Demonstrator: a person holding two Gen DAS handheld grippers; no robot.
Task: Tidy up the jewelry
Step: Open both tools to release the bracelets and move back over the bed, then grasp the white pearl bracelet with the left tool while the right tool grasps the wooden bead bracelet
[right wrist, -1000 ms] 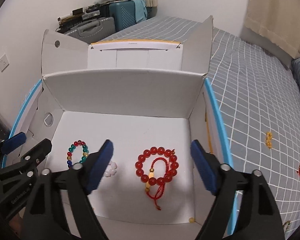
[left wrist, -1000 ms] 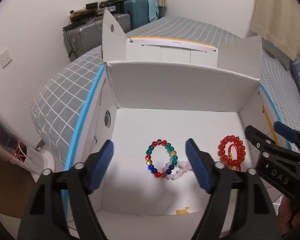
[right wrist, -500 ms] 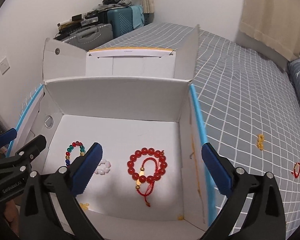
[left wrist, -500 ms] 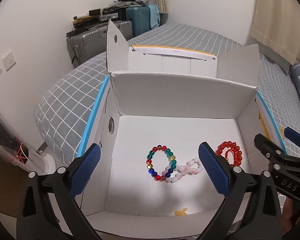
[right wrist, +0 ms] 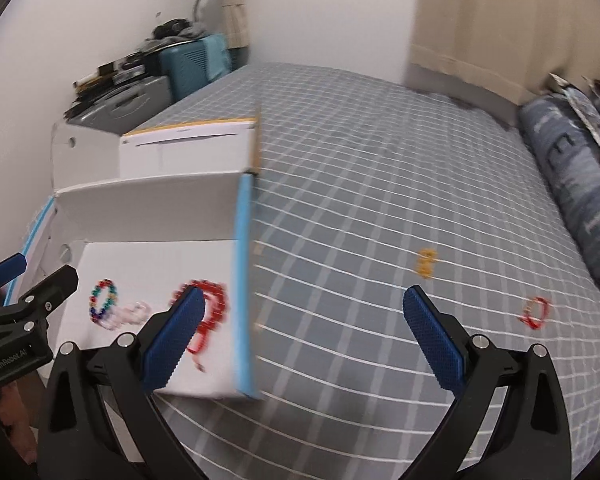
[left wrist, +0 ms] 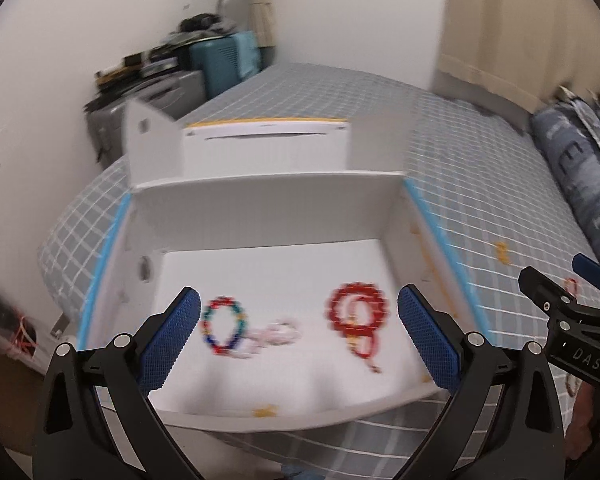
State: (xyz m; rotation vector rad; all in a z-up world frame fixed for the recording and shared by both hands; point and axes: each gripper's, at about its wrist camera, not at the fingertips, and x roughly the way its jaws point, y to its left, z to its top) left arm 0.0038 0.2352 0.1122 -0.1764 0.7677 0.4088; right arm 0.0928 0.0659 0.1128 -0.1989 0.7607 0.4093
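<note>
We see the red bracelet (left wrist: 356,314) lying flat in the box (left wrist: 260,208) on the bed (right wrist: 380,184), its cord tail trailing toward us, between the wide-apart, empty left gripper (left wrist: 300,338), while the right gripper (right wrist: 302,334), equally spread and empty, tilts down over the bed beside the box.

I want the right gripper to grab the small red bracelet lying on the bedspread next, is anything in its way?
Nothing visible. The right gripper is open and empty, and only bare bedspread lies between it and the small red bracelet. The yellow piece sits off to the side.
</note>
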